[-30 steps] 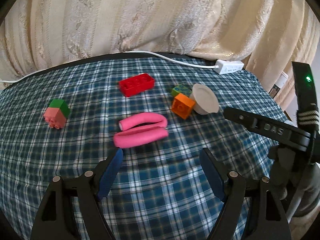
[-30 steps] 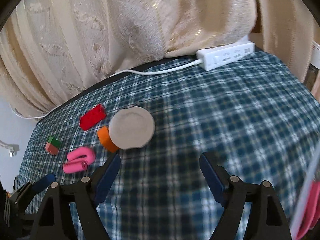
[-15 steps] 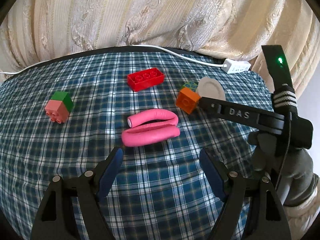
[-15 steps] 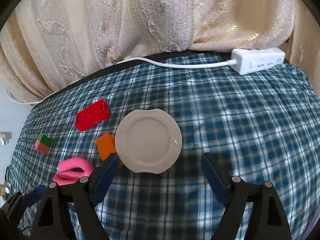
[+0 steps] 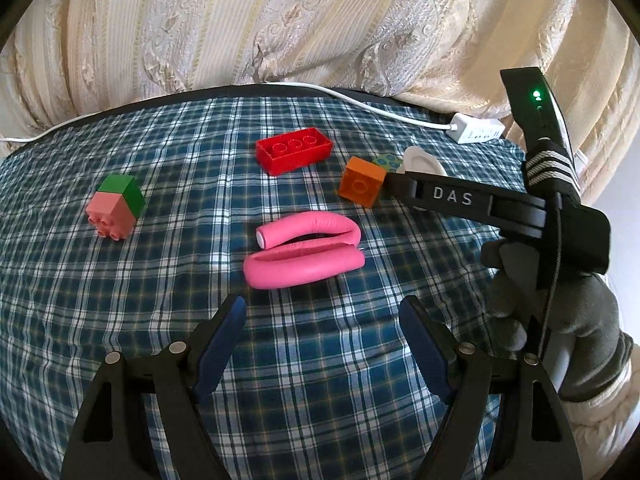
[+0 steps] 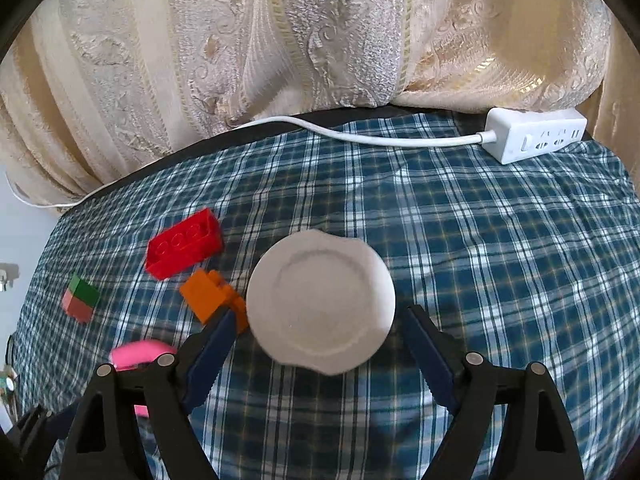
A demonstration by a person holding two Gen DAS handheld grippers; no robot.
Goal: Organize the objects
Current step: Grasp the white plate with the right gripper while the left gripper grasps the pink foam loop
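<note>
the white dish [image 6: 320,304] lies between the wide-open right gripper [image 6: 320,336] (untouched, nothing held).

left gripper [image 5: 322,322] gapes above the pink roll [image 5: 304,254]

A round white dish [image 6: 320,304] is seen, apparently upturned; an orange brick [image 6: 212,296] lies at its nine o'clock, touching.

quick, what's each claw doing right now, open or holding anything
left claw: open, holding nothing, short of the pink foam roller.
right claw: open, just been widening, white round dish between its fingers, not gripped.
</note>
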